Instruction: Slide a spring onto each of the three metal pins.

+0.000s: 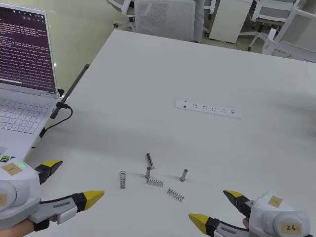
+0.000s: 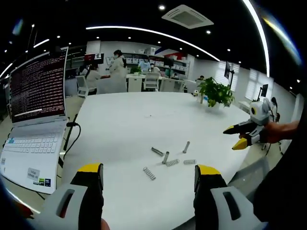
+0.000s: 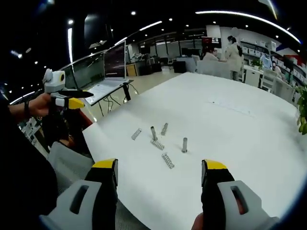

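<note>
No spring is on a pin yet: three springs lie beside three pins, lower centre of the bench. The left tongs and the right tongs are released, holding nothing.

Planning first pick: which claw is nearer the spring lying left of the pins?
Left. In the head view the left claw sits just left of that spring; the right claw is well to its right, past the other two springs.
</note>
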